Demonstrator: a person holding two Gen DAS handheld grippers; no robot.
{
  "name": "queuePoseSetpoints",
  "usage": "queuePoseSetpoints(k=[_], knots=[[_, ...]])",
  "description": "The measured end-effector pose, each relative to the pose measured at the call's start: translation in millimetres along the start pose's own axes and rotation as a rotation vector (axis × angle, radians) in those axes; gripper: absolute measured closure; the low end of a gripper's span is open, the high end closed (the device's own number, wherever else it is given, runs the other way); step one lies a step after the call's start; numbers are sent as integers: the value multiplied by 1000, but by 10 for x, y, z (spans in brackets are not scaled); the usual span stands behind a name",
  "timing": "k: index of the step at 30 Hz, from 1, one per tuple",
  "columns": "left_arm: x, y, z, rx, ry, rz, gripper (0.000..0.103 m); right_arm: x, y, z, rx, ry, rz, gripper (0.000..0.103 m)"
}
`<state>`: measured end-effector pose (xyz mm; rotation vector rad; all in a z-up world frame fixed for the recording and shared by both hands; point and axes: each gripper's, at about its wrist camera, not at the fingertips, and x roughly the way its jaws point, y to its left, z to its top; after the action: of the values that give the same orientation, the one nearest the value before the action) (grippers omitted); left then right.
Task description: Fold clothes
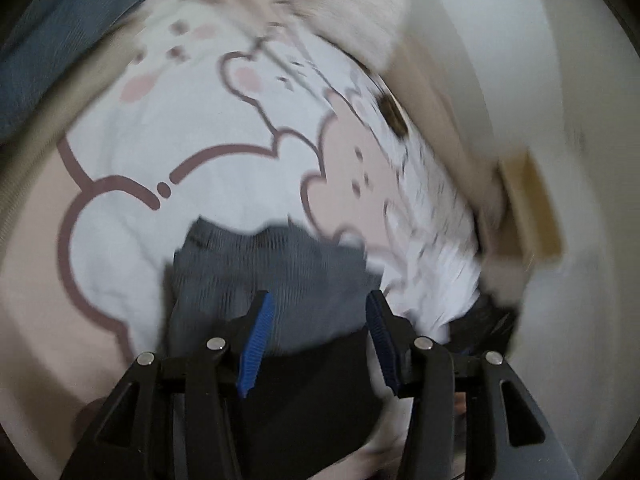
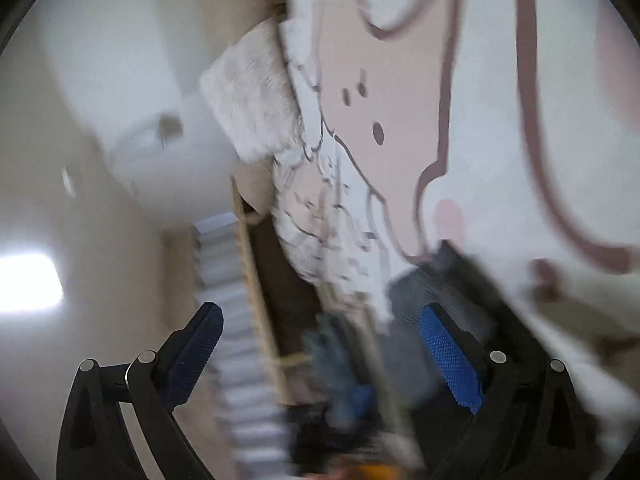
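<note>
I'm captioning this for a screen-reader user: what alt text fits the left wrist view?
A grey ribbed garment lies bunched on a bed sheet printed with pink cartoon bears, just ahead of the left gripper, whose blue-padded jaws stand apart without pressing it. The picture is motion-blurred; a fluffy cream item sits beyond.

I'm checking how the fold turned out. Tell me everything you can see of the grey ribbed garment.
The grey ribbed garment is a fine-ribbed knit in mid grey, with a darker, near-black part toward the camera. It lies bunched in a compact heap with an uneven far edge, on the white bedspread printed with pink, brown-outlined bears. The left gripper hangs over it, jaws apart, pads not pressing it. In the right wrist view it shows blurred beside the open right gripper.
</note>
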<state>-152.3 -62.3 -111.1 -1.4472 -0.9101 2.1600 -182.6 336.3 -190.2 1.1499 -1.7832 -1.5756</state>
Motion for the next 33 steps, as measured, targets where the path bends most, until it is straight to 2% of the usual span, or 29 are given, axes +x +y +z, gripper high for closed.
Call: queuePoseSetpoints(k=[2, 5, 6, 7, 9, 11, 13, 15, 16, 17, 20, 22, 23, 24, 26, 31, 32, 33], knots=[[-5, -98, -245, 117, 16, 40, 55, -228, 110, -173, -132, 26, -87, 4], [-16, -82, -563, 174, 21, 40, 55, -597, 163, -539, -279, 23, -210, 4], [-26, -65, -671, 185, 19, 37, 55, -696, 173, -672, -330, 18, -248, 8], [-48, -51, -788, 193, 8, 33, 55, -725, 182, -798, -384, 15, -299, 18], [-127, -35, -988, 217, -33, 50, 55, -737, 139, -1072, -487, 11, -416, 30], [-253, -24, -1207, 255, -95, 111, 55, -667, 55, -1377, -583, 8, -524, 35], [-347, 64, -1344, 246, -142, 183, 55, -644, -92, -1595, -633, 19, -587, 35], [-441, 153, -1481, 236, -187, 254, 55, -576, -273, -1662, -647, 21, -663, 35], [-470, 215, -1518, 221, -188, 265, 53, -535, -360, -1670, -648, 25, -696, 35], [-473, 296, -1569, 192, -181, 270, 47, -503, -436, -1673, -648, 29, -720, 37], [-453, 490, -1695, 119, -159, 268, 45, -442, -529, -1660, -658, 19, -712, 46], [-353, 550, -1734, 94, -141, 230, 45, -428, -535, -1658, -668, 11, -711, 68], [-320, 552, -1742, 98, -139, 212, 46, -432, -544, -1643, -658, 9, -712, 73], [-286, 554, -1749, 102, -137, 195, 57, -435, -553, -1629, -647, 7, -712, 81], [-231, 526, -1680, 123, -130, 205, 77, -439, -503, -1622, -639, 11, -712, 87], [-291, 516, -1509, 214, -162, 439, 80, -555, -256, -1567, -712, -26, -729, 90], [-304, 560, -1506, 227, -164, 473, 85, -560, -274, -1546, -715, -28, -754, 91], [-319, 605, -1502, 241, -165, 506, 89, -556, -300, -1535, -725, -37, -792, 99]])
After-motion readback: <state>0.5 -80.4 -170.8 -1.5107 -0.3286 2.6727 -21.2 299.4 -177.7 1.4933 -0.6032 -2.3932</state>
